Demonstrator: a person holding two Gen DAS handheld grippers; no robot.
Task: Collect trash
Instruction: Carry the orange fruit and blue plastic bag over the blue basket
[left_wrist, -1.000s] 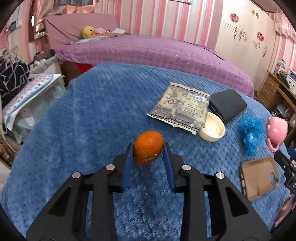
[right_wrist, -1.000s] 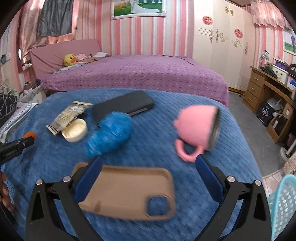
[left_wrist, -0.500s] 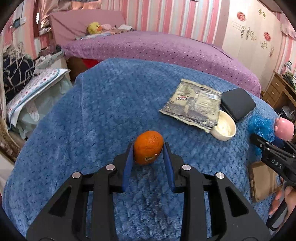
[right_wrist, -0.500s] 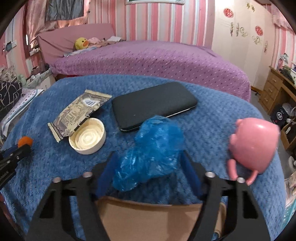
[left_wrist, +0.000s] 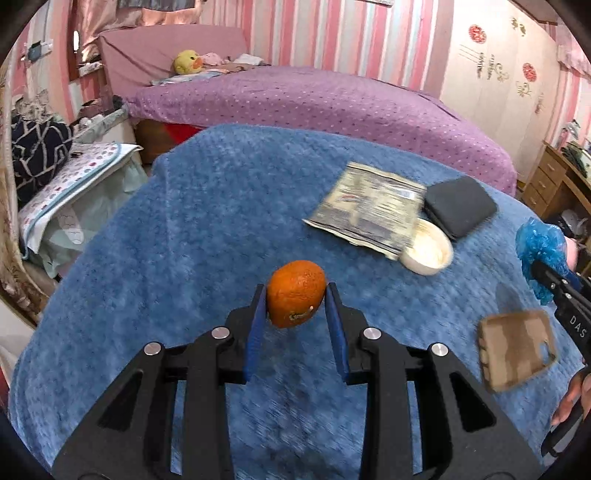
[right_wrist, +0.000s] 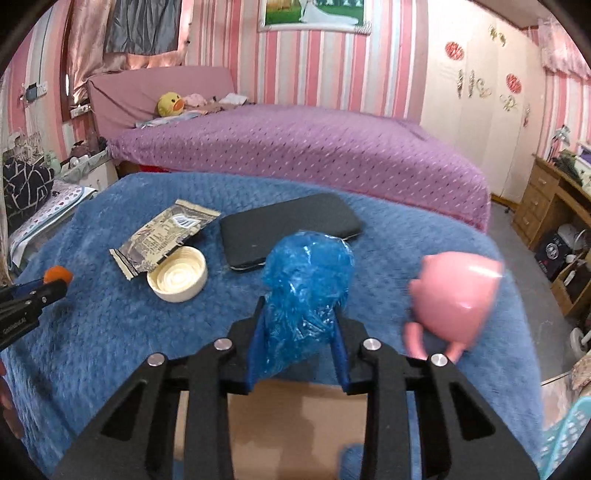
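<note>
The left gripper (left_wrist: 295, 299) clamps an orange (left_wrist: 295, 292) between its blue pads, held above a blue blanket (left_wrist: 192, 229); the fruit's long axis runs across the jaws, tilted slightly up to the right. The right gripper (right_wrist: 300, 321) has just been closing its jaws on a crumpled blue bag (right_wrist: 306, 284), which the pads now squeeze; the bag stands lengthwise, pointing away and up. Below it lies a tan phone case (right_wrist: 295, 421). Farther on sit a white lid (right_wrist: 177, 274), a wrapper (right_wrist: 164, 232), a black case (right_wrist: 288, 229) and a pink mug (right_wrist: 454, 295). Beyond stands a purple bed (right_wrist: 314, 147) against pink-striped walls.
</note>
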